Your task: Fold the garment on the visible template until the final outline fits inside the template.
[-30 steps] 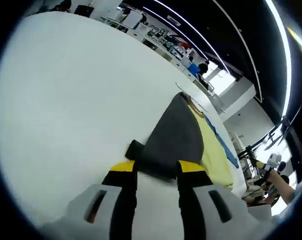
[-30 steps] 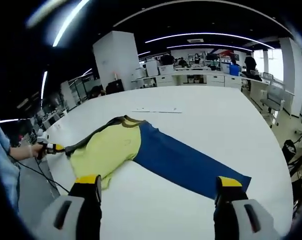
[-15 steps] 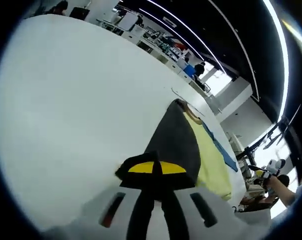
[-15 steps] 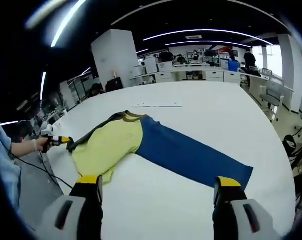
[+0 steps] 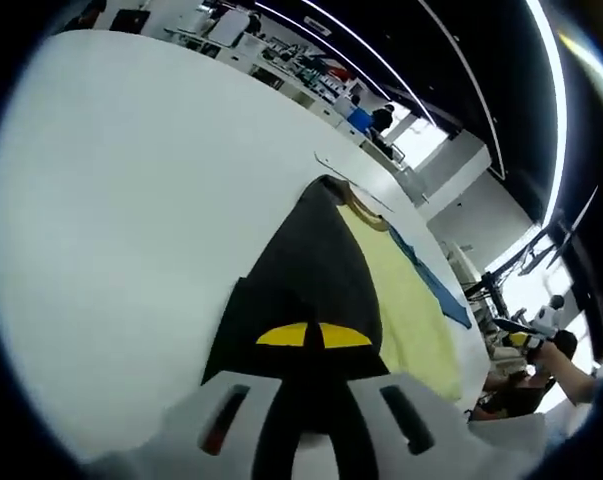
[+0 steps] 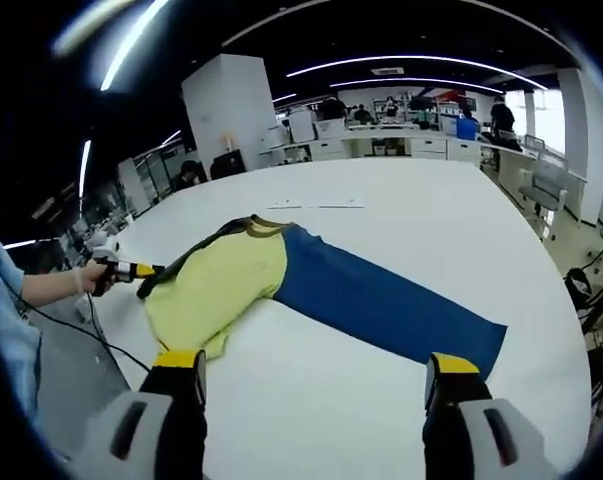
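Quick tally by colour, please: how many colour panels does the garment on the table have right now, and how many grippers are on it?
Dark grey sleeve: 1
Yellow body panel: 1
Blue sleeve: 1
Colour panels total: 3, all one garment on the white table
Grippers on the garment: 1, the left gripper, shut on the dark grey sleeve; the right gripper is open above the table.

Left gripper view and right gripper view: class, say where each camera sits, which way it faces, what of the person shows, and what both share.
Left gripper view: rides the left tool, shut on the dark sleeve; a hand far right.
Right gripper view: rides the open right tool, above the table; hand and sleeve at left.
Shared: the garment.
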Demonstrator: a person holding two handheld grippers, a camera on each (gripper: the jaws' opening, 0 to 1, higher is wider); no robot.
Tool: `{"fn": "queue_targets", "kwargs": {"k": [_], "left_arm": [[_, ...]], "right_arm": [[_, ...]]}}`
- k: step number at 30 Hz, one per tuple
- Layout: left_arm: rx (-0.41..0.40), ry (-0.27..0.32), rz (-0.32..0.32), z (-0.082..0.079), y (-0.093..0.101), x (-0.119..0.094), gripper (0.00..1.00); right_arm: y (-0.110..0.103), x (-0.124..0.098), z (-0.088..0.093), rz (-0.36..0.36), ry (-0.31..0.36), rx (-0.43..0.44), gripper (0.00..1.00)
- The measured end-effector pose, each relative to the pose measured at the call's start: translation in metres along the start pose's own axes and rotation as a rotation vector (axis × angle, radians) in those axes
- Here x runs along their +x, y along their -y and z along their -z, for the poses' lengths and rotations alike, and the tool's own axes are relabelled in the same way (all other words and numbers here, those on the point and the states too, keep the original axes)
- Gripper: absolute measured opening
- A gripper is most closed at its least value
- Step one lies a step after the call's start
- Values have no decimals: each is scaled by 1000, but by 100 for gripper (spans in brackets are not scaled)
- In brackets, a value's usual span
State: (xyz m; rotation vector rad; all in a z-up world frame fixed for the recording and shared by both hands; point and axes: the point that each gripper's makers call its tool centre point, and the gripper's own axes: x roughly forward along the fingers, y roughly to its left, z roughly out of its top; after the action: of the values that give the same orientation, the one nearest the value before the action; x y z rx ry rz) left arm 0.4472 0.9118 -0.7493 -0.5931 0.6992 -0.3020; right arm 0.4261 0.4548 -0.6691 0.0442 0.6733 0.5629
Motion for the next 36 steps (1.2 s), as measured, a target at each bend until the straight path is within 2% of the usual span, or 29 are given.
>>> {"fn": "queue_targets", "kwargs": {"k": [9,13,15,18,20,24,27,28,29,30,31,32,36], "left_arm": [[17,-7,1,2,-3,-3,4],[77,-15,11,0,3,-6,16],[143,-25,6,-2,3,-8,23],[195,-42,-9,-3,3,-9,36],[229,-57,-21,-3,0,-11,36],[227,-27,-76,-12,-13,-14,37],[227,-7,-164,-18,-37,-14,35],[204,-14,-183,-16,-44,-13,31],[209,20,-177,-22,-44,-12,28],[211,1,-191,-19,-47,-12,26],[234,6,-198,-21,-48,-11,27],[256,-6,-187,-19,-45,-10,27],[261,-27,-156,-15,-37,-5,24]], "right_arm": [[4,1,7,1,-9,9,90],[4,3,7,-2,-12,2,91],[3,3,8,-2,-17,-3,91],[2,3,12,-6,-36,-3,88],[3,3,13,0,-36,-10,89],[0,2,14,-12,-21,4,88],[0,2,17,-6,-27,2,88],[0,1,18,-9,-30,5,88],[0,1,18,-10,-29,6,88],[0,0,18,-9,-28,6,88],[0,-1,17,-8,-26,6,88],[2,-2,17,-5,-23,8,88],[5,-4,19,10,-23,16,88]]}}
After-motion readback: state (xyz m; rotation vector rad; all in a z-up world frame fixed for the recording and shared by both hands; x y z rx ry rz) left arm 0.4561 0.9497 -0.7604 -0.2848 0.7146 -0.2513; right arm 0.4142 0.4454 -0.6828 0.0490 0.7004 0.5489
